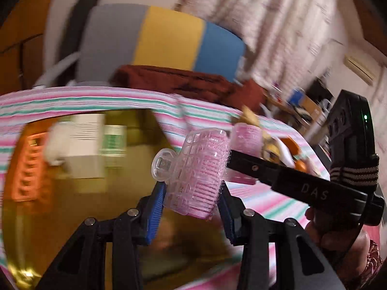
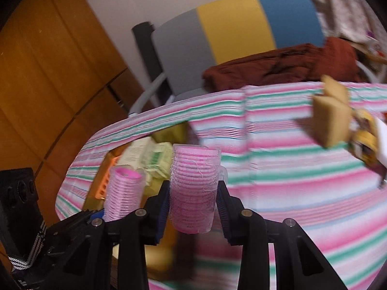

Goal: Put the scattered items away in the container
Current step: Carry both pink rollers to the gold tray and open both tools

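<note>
Tilting downward (side by side), each hand-held gripper (image 1: 191, 188) (image 2: 193, 198) clamps roller (image 1: 196, 169) (image 2: 193, 191).

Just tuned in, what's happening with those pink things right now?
A person is holding both grippers, and each is shut on a pink hair roller: the left gripper on one roller, the right gripper on another. Both hang over the yellow container on the striped cloth; neither is released yet.

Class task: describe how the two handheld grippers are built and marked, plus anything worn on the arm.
Left gripper and right gripper match: black angular plastic frames, silver rivets, ribbed blue pads. The right gripper's body shows white letters "DAS", a striped strap, a green light, a thin black cable. A patterned red sleeve shows.
</note>
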